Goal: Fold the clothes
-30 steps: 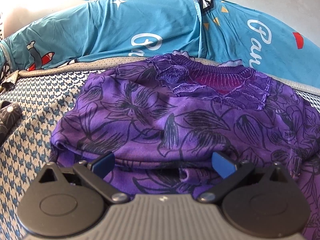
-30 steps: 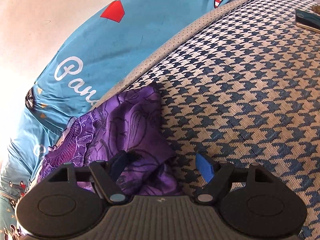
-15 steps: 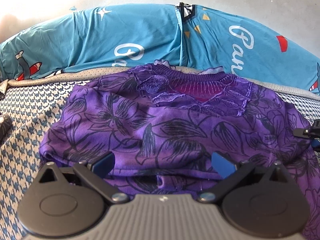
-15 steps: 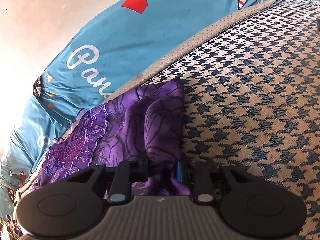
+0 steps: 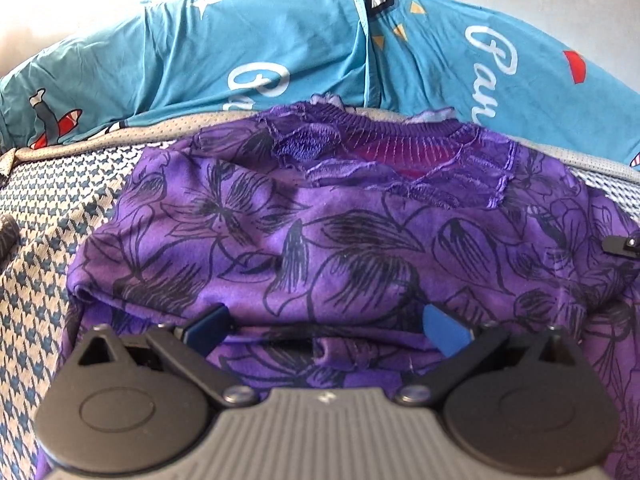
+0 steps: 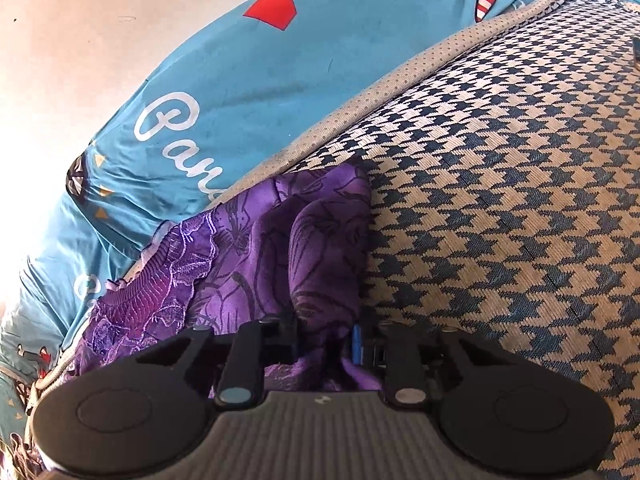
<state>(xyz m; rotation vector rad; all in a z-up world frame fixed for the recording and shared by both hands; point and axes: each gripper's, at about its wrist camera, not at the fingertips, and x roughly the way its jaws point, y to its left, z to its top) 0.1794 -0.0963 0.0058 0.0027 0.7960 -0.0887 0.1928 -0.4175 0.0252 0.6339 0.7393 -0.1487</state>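
My gripper bodies hid the near hem of the purple flower-printed top [image 5: 320, 248]. A dark patterned object [image 5: 7, 236] was cut off at the left edge, unidentifiable.

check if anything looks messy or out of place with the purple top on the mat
The purple top lies bunched, not flat: its lace neckline is crumpled and its near hem is rolled under. Its far edge reaches the mat's border by the blue sheet. The right tongs pinch one gathered corner; the left tongs are open.

A bed with a houndstooth mat [image 5: 44, 216] carries a purple floral top [image 5: 320, 240] (lace at its neckline). Teal printed bedding [image 5: 260, 48] lies bunched along the mat's far edge.
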